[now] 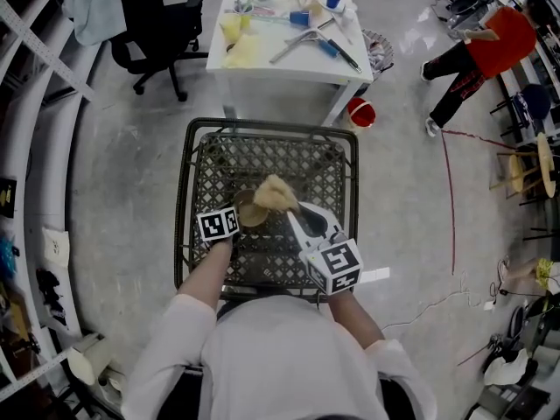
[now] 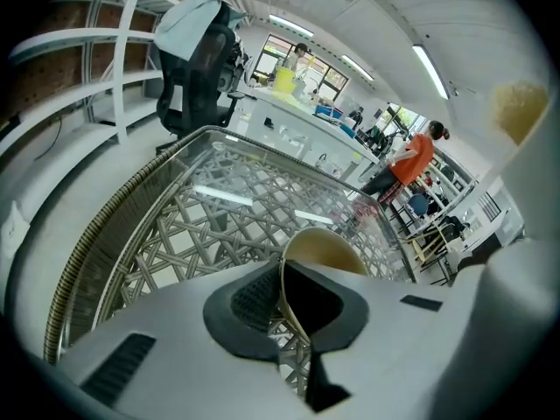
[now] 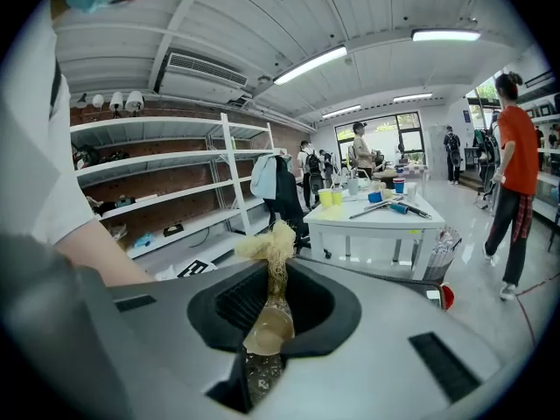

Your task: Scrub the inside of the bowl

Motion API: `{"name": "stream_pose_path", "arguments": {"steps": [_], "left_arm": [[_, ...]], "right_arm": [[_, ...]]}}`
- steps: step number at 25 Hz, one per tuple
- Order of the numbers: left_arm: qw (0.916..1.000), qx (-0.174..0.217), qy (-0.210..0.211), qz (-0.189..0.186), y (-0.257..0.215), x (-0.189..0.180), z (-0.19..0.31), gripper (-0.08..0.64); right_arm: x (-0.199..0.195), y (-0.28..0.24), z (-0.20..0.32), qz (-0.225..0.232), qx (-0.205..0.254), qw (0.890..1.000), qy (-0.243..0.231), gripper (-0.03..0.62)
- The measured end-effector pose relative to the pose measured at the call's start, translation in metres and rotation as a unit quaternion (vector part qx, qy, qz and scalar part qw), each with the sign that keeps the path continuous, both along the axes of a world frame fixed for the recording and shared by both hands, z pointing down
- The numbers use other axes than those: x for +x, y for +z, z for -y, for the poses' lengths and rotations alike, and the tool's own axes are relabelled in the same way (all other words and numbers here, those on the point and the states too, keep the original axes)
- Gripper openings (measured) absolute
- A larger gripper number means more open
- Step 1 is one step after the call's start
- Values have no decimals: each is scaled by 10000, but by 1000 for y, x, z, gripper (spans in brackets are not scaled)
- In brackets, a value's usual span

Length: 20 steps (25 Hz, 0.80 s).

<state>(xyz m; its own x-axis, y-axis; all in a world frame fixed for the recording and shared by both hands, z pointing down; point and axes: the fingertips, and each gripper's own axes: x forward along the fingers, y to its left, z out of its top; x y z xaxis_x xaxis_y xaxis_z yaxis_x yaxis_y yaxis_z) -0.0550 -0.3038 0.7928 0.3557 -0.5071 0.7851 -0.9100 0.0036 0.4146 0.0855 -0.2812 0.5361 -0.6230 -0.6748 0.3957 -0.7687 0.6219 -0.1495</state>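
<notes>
A tan bowl (image 1: 250, 210) stands tilted on the glass-topped wicker table (image 1: 262, 156). My left gripper (image 1: 236, 219) is shut on its near rim. In the left gripper view the bowl (image 2: 322, 250) has its thin rim pinched between the jaws of that gripper (image 2: 293, 318). My right gripper (image 1: 296, 210) is shut on a scrubber with a pale yellow fibrous tuft (image 1: 276, 193), held just above and right of the bowl. In the right gripper view the tuft (image 3: 271, 245) sticks out past that gripper (image 3: 262, 339), with a tan round part lower between the jaws. The bowl's inside is mostly hidden.
A white table (image 1: 302, 59) with cups and tools stands beyond the wicker table, a black office chair (image 1: 157, 24) to its left. A red bucket (image 1: 360, 112) sits by the white table's leg. A person in an orange top (image 1: 494, 46) is at far right. Shelving runs along the left.
</notes>
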Motion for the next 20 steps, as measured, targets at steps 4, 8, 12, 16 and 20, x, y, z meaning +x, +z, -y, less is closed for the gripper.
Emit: {"name": "stream_pose_path", "arguments": {"steps": [4, 8, 12, 16, 20], "left_arm": [[9999, -53, -107, -103, 6, -4, -3, 44], [9995, -56, -116, -278, 7, -1, -3, 46], [9993, -41, -18, -360, 2, 0, -2, 46], [9991, 39, 19, -424, -4, -2, -2, 46], [9987, 291, 51, -406, -20, -7, 2, 48]], "right_arm": [[-6, 3, -3, -20, -20, 10000, -56, 69], [-8, 4, -3, -46, -1, 10000, -85, 69], [-12, 1, -4, -39, 27, 9999, -96, 69], [-15, -3, -7, -24, 71, 9999, -87, 69], [-15, -9, -10, -21, 135, 9999, -46, 69]]}}
